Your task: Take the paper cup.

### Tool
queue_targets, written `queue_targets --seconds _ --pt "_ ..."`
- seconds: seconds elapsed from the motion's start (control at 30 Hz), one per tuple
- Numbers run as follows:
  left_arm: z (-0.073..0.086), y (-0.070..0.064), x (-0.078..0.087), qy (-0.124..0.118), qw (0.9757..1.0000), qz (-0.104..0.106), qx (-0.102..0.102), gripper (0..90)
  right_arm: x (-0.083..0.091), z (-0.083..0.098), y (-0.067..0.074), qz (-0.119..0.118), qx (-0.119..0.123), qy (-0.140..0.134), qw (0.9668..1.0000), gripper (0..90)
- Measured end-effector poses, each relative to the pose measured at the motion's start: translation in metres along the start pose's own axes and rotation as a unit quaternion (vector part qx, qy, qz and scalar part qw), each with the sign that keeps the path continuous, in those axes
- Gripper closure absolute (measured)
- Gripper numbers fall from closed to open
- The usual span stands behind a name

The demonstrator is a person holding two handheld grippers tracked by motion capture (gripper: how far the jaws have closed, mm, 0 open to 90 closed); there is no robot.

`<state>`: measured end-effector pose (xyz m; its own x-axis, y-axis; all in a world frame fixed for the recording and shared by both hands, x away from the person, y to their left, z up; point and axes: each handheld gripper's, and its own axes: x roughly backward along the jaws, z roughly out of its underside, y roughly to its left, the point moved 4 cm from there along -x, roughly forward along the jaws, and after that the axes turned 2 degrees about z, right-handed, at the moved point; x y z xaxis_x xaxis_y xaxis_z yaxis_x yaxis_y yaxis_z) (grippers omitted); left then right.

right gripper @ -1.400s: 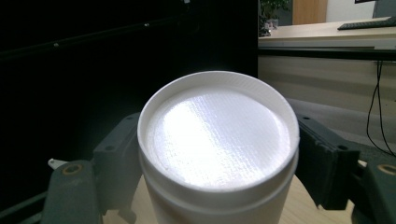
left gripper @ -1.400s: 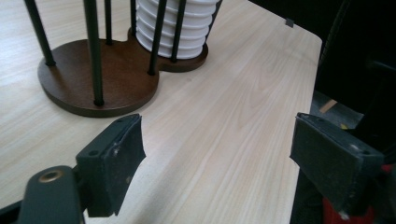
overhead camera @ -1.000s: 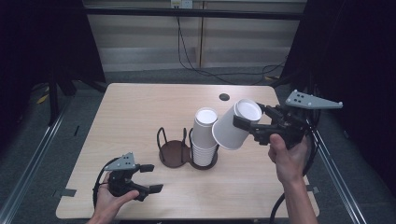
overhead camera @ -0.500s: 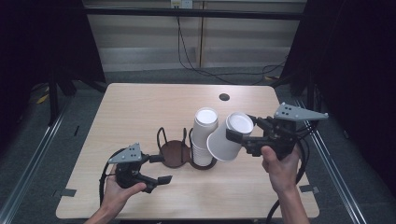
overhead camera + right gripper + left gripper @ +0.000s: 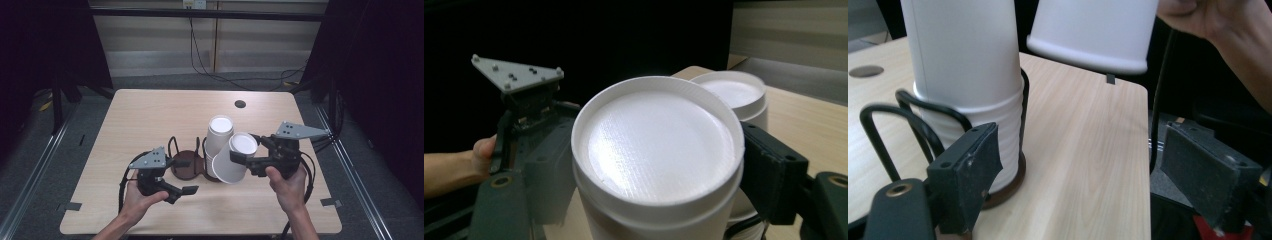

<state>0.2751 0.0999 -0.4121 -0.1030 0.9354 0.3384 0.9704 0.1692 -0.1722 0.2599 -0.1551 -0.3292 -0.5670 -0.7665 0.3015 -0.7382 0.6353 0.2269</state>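
High view: the right claw (image 5: 239, 158) pinched a white cup (image 5: 234, 159) upside down, base up. It had sunk from above the counter's (image 5: 145, 115) right side to just beside the cup stack (image 5: 218, 140) in the wire holder (image 5: 186, 161). The left claw (image 5: 186, 176) had moved up close to the holder.

Left gripper view: jaws spread, nothing between them, having just been opening; the holder's wire (image 5: 913, 120) stood just ahead.

Right gripper view: pads (image 5: 774, 170) pressed on the cup's wall.

Judgement: the left looked set to steady the holder while the cup was placed.

One held cup (image 5: 235, 162), one stack (image 5: 218, 137), one holder (image 5: 187, 162)
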Motion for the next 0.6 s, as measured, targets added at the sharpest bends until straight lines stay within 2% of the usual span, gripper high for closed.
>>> queue_targets --seconds 0.07,0.13,0.2,0.23,0.3,0.43,0.53,0.6 --pt "-0.005 -0.001 -0.003 -0.007 1.0000 0.003 0.002 16.1 -0.010 0.008 0.005 -0.010 0.006 0.014 0.9998 25.3" --pt "-0.009 -0.001 -0.005 -0.021 0.9996 0.014 0.009 16.1 -0.014 0.010 0.007 -0.011 0.008 0.022 0.9997 25.3" --pt "-0.009 -0.003 -0.006 -0.020 0.9998 0.006 -0.002 16.1 -0.018 0.011 0.011 -0.017 0.010 0.027 0.9994 25.3" --pt "-0.009 -0.004 -0.006 -0.021 0.9997 0.009 -0.004 16.1 -0.018 0.011 0.012 -0.022 0.009 0.025 0.9994 25.3" --pt "-0.006 -0.004 -0.006 -0.018 0.9997 0.015 -0.001 16.1 -0.021 0.012 0.015 -0.025 0.012 0.028 0.9992 25.3" --pt "-0.004 -0.004 -0.007 -0.025 0.9996 0.007 -0.009 15.8 -0.028 0.015 0.020 -0.040 0.017 0.035 0.9985 25.4" --pt "-0.003 -0.004 -0.010 -0.023 0.9997 0.008 -0.010 15.8 -0.033 0.018 0.021 -0.052 0.013 0.036 0.9979 25.4" --pt "-0.002 -0.005 -0.012 -0.019 0.9996 0.019 -0.009 15.8 -0.037 0.020 0.022 -0.055 0.011 0.040 0.9976 25.4"
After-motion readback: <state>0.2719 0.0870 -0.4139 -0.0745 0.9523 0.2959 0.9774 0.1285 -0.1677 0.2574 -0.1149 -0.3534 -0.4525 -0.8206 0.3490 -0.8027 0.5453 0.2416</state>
